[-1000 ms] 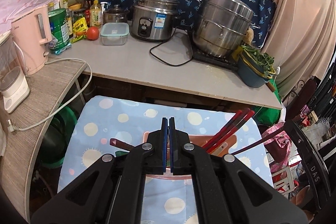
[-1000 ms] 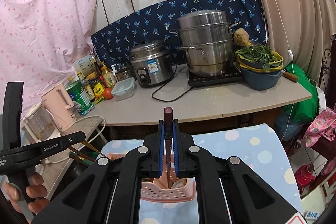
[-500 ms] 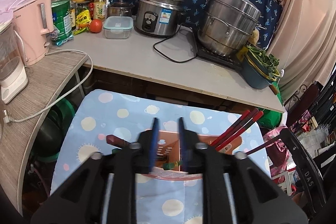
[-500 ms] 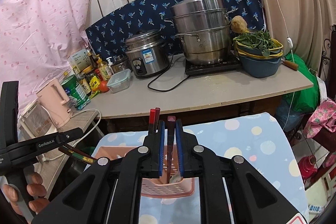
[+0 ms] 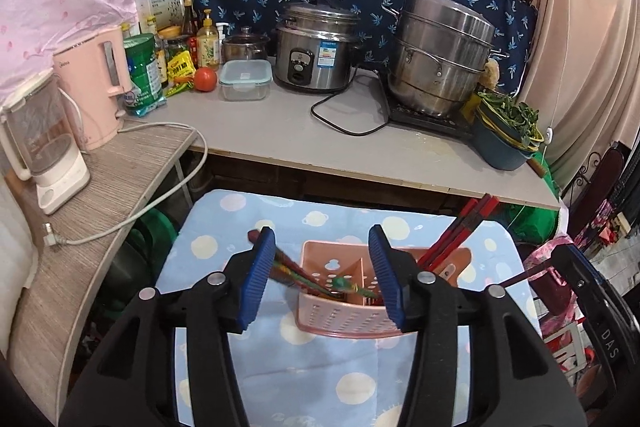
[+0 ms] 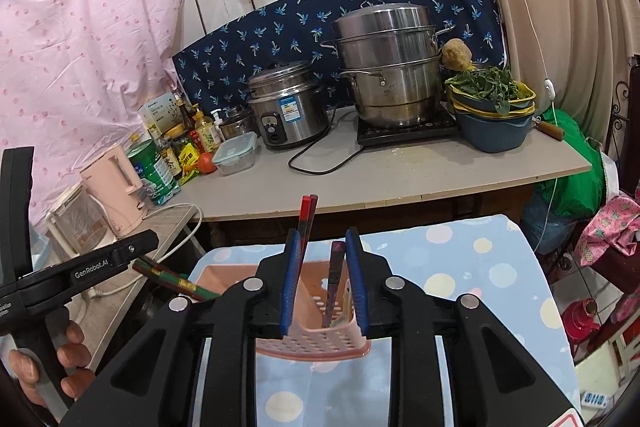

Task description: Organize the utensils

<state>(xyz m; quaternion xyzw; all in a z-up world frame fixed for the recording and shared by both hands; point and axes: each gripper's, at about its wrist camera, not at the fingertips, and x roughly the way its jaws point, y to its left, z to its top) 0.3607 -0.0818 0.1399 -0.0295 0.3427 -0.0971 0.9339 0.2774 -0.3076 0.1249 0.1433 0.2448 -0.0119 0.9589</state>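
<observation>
Both jaws are opening: left gripper stands wide and holds nothing, right gripper is part open around a dark-handled utensil, pads apparently clear of it. Risk: either pad snags a handle on withdrawal and tips the light pink utensil caddy, low centre of frame on the dotted blue cloth. Caddy contents: red chopsticks leaning right, dark patterned chopsticks slanting left.

Both wrist views look forward and down, close over the pink basket; both share the counter (probably the left view sits nearer). The right view also catches the left gripper.
</observation>
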